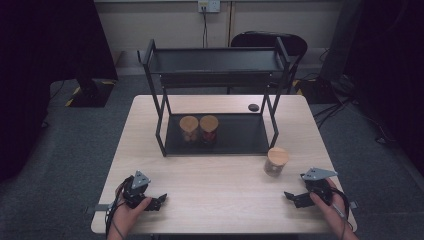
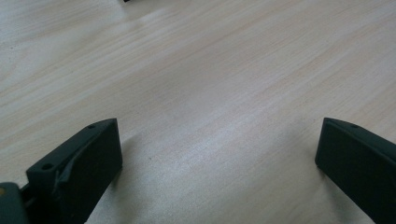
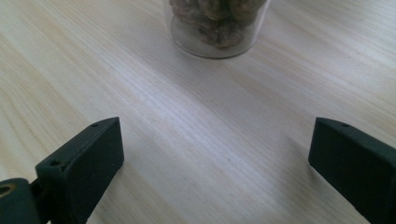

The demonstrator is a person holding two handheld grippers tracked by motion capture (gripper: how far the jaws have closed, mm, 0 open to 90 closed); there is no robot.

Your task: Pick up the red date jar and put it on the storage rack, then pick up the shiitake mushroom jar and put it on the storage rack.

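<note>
Pretty dim room: grey carpet (image 1: 75,145) all round a light wood table (image 1: 215,200), beige wall (image 1: 165,25) behind with a socket (image 1: 208,6) and cable, black chair (image 1: 270,42) at the far side.

Front half of table (image 1: 210,190): bare wood between left gripper (image 1: 159,201) and right gripper (image 1: 291,198), wide lane. Lidded jar (image 1: 276,161) stands on table just ahead of right gripper, blocking straight path to black shelf rack (image 1: 215,100). Rack's lower tray: two lidded jars (image 1: 199,129) occupy left part, touching; right part free. Rack posts (image 1: 161,120) narrow entry at corners. Small dark object (image 1: 253,107) behind rack.
</note>
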